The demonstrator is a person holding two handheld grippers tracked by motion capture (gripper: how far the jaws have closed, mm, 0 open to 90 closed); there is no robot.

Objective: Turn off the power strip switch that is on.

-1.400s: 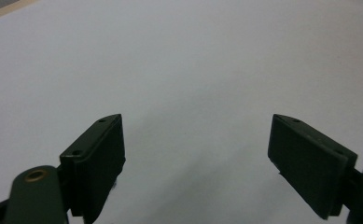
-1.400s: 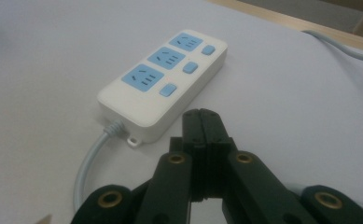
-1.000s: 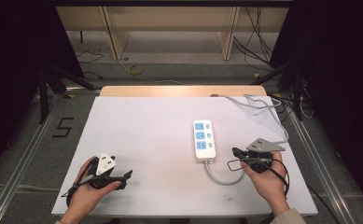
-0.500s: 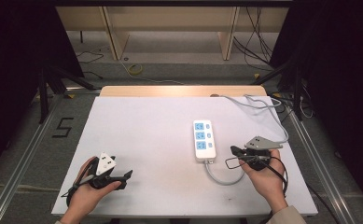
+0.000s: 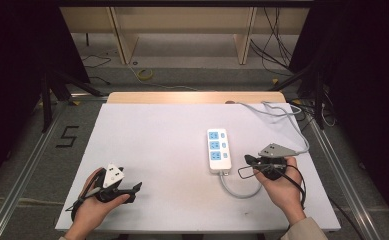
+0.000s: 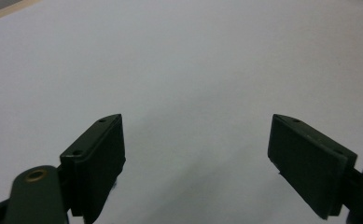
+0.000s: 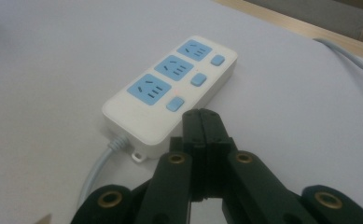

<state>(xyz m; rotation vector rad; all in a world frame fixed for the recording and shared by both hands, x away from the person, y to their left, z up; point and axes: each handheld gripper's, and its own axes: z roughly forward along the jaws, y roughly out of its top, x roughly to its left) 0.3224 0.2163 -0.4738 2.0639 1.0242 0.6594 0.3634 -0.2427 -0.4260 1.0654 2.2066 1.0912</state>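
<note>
Power strip (image 5: 218,151) is white, rectangular with rounded corners, three blue socket faces in a row down its length, each paired with a small blue button at its side; in the right gripper view (image 7: 170,95) the sockets show slot holes and there's a small mounting tab at the cable end. Grey cable (image 5: 239,190) exits the near end, loops on the table (image 5: 152,135); another grey cable (image 5: 277,112) runs off the far right corner. Strip lies flat, right of table centre, long axis pointing away from the person. Right gripper (image 5: 248,161) sits just beside the strip's near right corner, jaws pressed together with nothing between them, tips pointing at the strip, not touching it as far as I can tell (image 7: 202,121). Left gripper (image 5: 134,187) is well apart at the near left of the table, jaws spread wide over bare white surface (image 6: 195,149). No brand or text readable on the strip. Floor left of the table has a "5" (image 5: 68,136) marked in black.
</note>
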